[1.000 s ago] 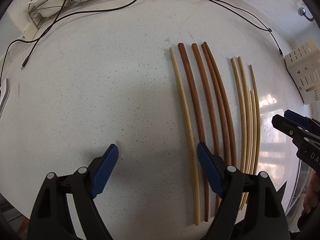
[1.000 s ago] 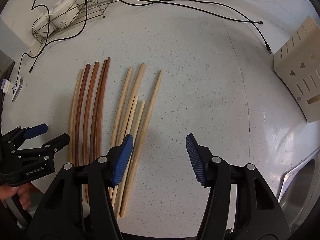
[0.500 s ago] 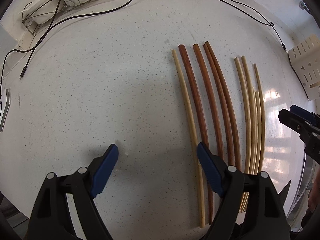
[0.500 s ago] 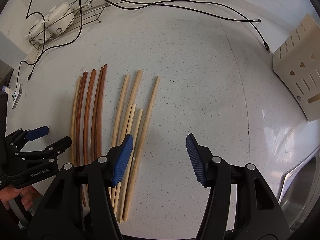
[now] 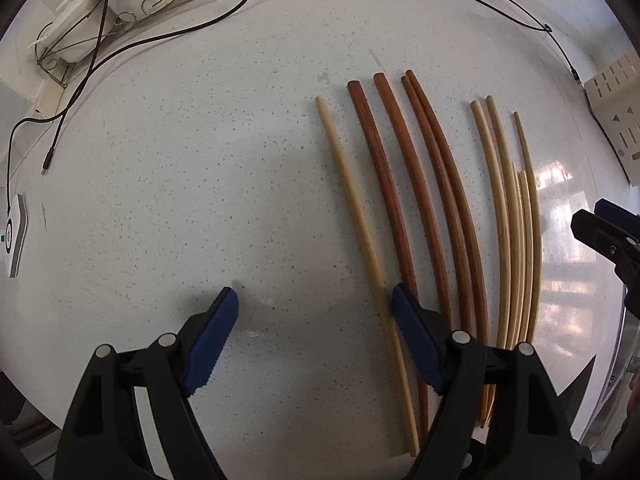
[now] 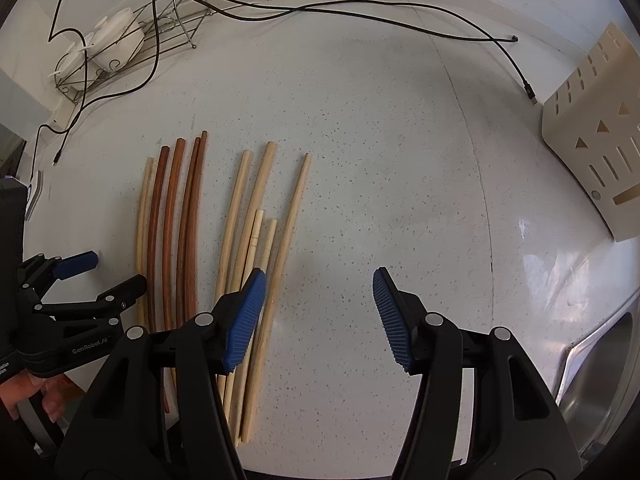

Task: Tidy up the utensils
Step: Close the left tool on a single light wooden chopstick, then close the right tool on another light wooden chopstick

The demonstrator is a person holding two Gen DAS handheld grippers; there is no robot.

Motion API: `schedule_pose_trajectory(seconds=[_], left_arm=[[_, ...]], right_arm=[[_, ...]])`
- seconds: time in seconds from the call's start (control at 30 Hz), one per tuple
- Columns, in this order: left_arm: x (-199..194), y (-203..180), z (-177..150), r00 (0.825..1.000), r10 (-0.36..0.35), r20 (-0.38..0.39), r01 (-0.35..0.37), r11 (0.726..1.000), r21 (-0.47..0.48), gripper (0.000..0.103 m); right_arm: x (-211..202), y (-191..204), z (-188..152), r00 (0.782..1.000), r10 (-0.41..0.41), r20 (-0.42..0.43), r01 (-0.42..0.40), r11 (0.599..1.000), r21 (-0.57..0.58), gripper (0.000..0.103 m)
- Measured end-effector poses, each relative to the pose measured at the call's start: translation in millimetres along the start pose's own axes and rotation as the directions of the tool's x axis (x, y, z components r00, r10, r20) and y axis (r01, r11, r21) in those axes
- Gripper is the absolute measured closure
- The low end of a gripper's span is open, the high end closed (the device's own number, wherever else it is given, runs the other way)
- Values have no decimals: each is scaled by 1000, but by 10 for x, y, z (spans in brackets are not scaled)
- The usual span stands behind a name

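On the speckled white counter lie a lone pale chopstick [image 5: 352, 200], several dark brown chopsticks [image 5: 420, 200] and several pale chopsticks [image 5: 512, 220], roughly parallel. My left gripper [image 5: 315, 294] points straight down, its jaws wide and closing slightly. Only bare counter lies between them, and its right finger [image 5: 416, 336] hangs over the lone pale chopstick. My right gripper [image 6: 320, 276] stands open over bare counter, its left finger [image 6: 244, 320] above the pale bundle [image 6: 256, 220]. The right wrist view shows the left gripper [image 6: 116, 269] beside the dark sticks [image 6: 172, 220].
A wire rack [image 5: 120, 0] with white dishes stands at the back left, with black cables [image 5: 480, 0] trailing across the back. A cream slotted utensil holder [image 6: 592, 140] lies at the right. A steel sink [image 6: 600, 380] is at the near right, a small white device [image 5: 16, 236] at the left edge.
My left gripper has shifted slightly toward the chopsticks, so its right finger now covers the lone pale one. The right gripper has stayed put.
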State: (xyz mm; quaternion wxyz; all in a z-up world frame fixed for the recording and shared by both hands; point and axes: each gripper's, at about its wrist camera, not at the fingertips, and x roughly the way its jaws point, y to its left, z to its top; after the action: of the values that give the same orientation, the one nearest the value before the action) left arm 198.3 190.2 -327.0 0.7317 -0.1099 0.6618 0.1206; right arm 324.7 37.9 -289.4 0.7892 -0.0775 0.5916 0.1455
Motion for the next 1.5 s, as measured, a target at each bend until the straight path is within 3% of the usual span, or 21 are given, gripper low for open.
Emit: schedule_pose_trajectory(seconds=[0.17,0.53,0.63,0.9,1.07,1.5], left_arm=[[-17,-38,-19,1000,2,9,-2,1000,-11,33],[-52,190,-84,1000,-10,7,10,999,-45,70],[-56,177,-81,999,-32,2,32,999,-38,81],[-47,185,-17,994,-110,-23,108,993,-45,96],[-38,168,-10,989,-144,-29,143,989,-28,97],[-68,45,-89,991,-135,-17,135,991,-13,97]], right_arm=[[44,7,-42,1000,2,-10,-2,1000,0,51],[81,-15,-62,1000,9,-19,-9,1000,29,51],[80,-18,-70,1000,7,-17,-7,1000,29,51],[60,-11,-77,1000,4,-15,-3,999,34,51],[61,-10,-70,1000,6,-27,-5,999,36,51],[213,56,-83,996,16,-92,-13,999,32,55]])
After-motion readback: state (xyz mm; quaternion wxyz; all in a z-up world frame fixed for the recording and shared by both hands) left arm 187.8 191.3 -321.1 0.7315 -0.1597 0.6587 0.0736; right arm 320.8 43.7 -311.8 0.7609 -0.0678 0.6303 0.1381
